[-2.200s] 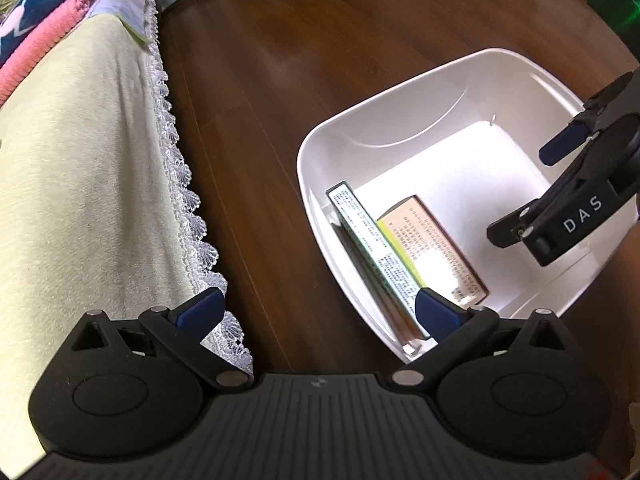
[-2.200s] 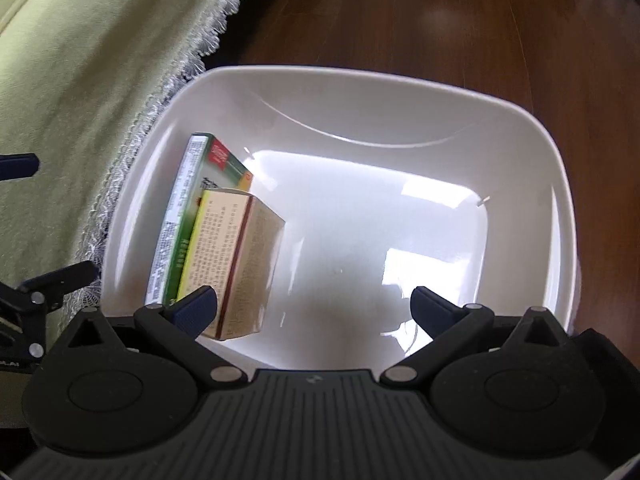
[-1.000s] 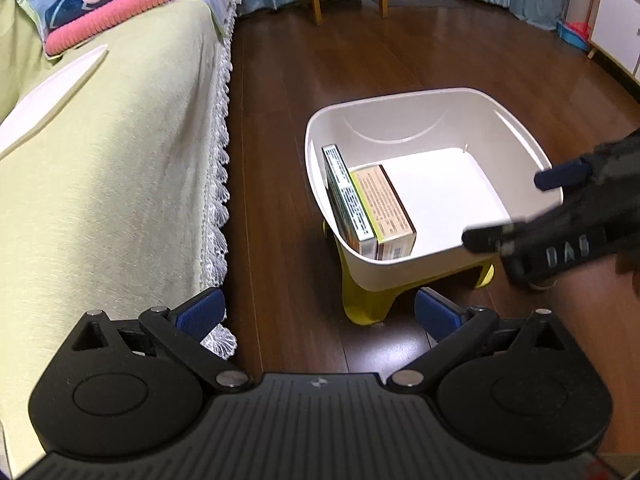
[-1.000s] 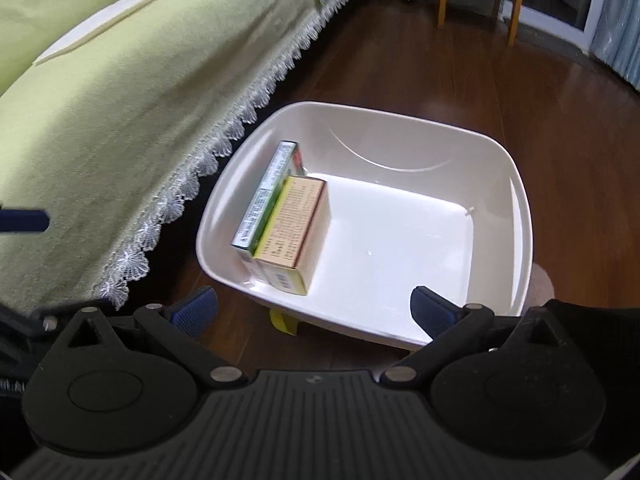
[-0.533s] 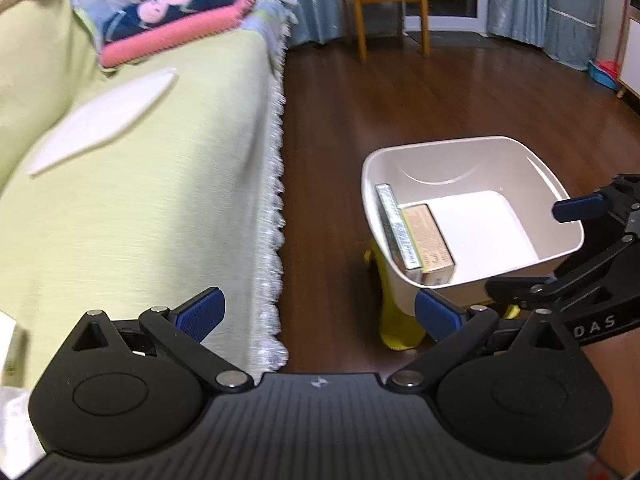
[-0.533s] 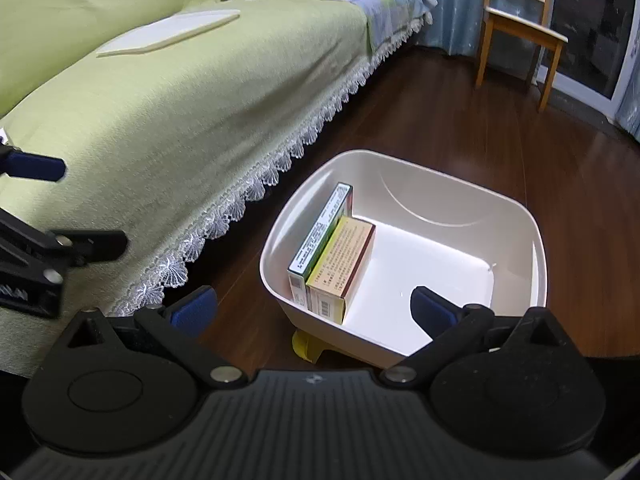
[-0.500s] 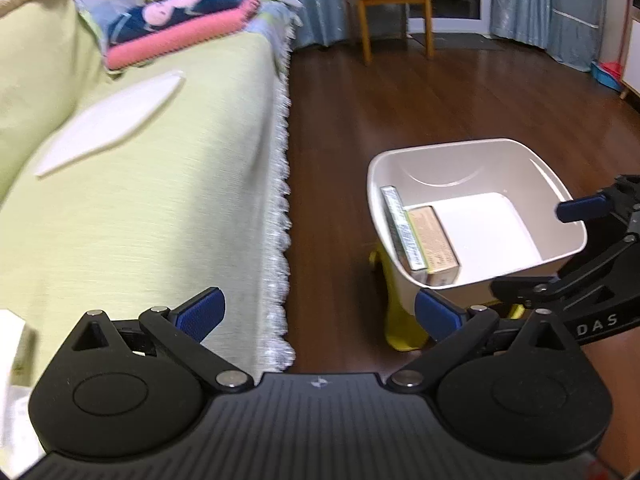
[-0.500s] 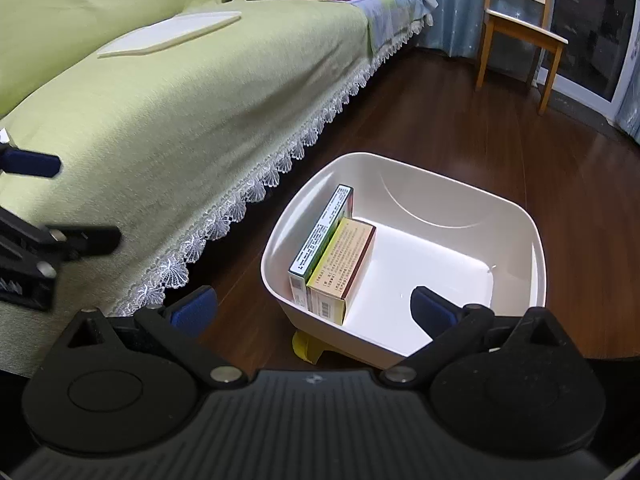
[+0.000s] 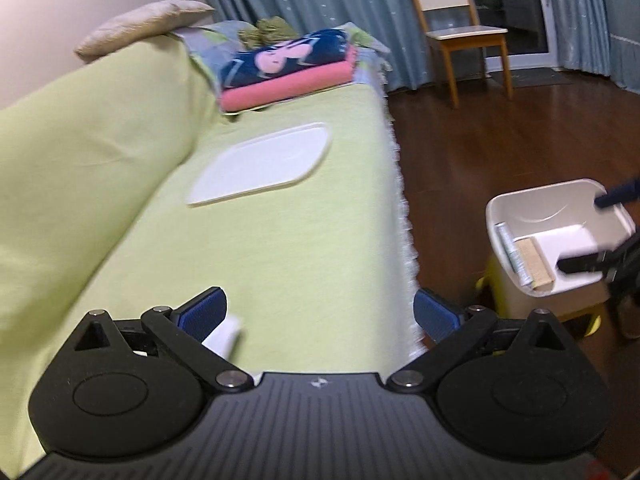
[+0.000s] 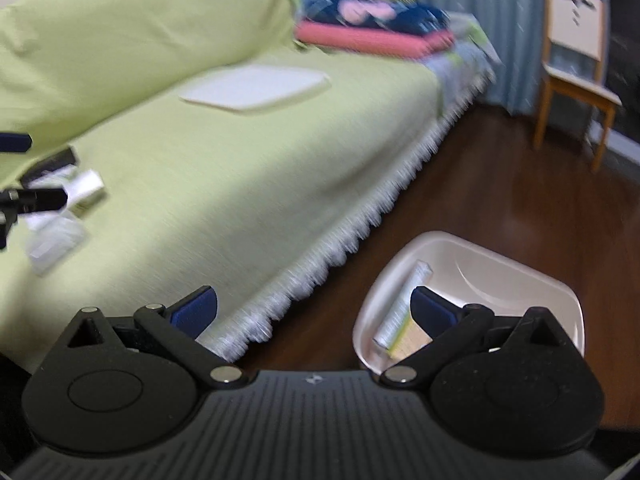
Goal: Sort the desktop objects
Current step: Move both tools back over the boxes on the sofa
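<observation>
Both of your grippers have swung up and away from the white bin (image 10: 472,276) on the floor beside the sofa (image 9: 280,248), which a moment ago filled both views. Two boxes (image 9: 524,258) lie side by side against the bin's sofa-side wall; the rest of its floor is bare, so that drop looks finished and the sorting appears to be between loads. Your left gripper (image 9: 320,312) is wide open and empty, now over the front part of the sofa seat, with a small white item (image 9: 224,334) showing just behind its left finger; motion blur keeps you from telling what it is. The right-wrist view shows a loose cluster of pale packets (image 10: 60,216) on the seat near its front end, with the left gripper's fingertips beside them. Your right gripper (image 10: 314,312) is also fully spread and carries nothing, hanging over the seat's lace-trimmed edge with the bin just beyond its right finger. A white lid (image 9: 260,164) lies flat mid-seat, well apart from the packets, and folded blankets (image 9: 288,68) sit at the far end. The next pick is likely among those packets, and the left gripper is nearer to them.
</observation>
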Tool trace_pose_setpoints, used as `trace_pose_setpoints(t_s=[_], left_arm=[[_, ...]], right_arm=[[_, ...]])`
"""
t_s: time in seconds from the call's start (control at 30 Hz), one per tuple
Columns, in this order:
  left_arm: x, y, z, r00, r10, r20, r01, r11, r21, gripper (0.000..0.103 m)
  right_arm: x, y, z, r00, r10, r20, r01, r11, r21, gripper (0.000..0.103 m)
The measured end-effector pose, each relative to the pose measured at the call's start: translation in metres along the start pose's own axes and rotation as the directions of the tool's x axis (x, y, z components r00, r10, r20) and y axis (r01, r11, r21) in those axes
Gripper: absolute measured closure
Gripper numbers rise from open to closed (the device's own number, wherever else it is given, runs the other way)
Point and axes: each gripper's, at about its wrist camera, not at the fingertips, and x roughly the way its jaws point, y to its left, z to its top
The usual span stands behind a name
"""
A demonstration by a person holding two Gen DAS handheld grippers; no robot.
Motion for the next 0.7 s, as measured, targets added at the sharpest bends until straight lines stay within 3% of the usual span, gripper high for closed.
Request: trace_pose_setpoints(t_s=[0.17,0.37,0.53,0.7], left_arm=[[-0.023,0.043,-0.039,0.996,0.075,-0.043,-0.073,0.997,0.04,0.002],[-0.021,0.099,-0.085,0.977,0.163,-0.137,-0.155,0.986,0.063,0.002],[-0.003,0.14,-0.105,0.975,0.153,-0.158,-0.138,0.985,0.103,0.006],[0.033,0.191,-0.123,0.972,0.078,-0.22,-0.067,0.996,0.057,0.024]], right_arm=[[-0.017,0.041,0.026,0.994,0.099,0.052,-0.095,0.993,-0.076,0.001],[-0.011,0.108,0.061,0.956,0.288,0.064,-0.266,0.935,-0.234,0.001],[0.003,0.175,0.078,0.926,0.374,0.049,-0.325,0.857,-0.4,0.001],[0.021,0.221,0.084,0.904,0.427,0.02,-0.372,0.807,-0.459,0.001]])
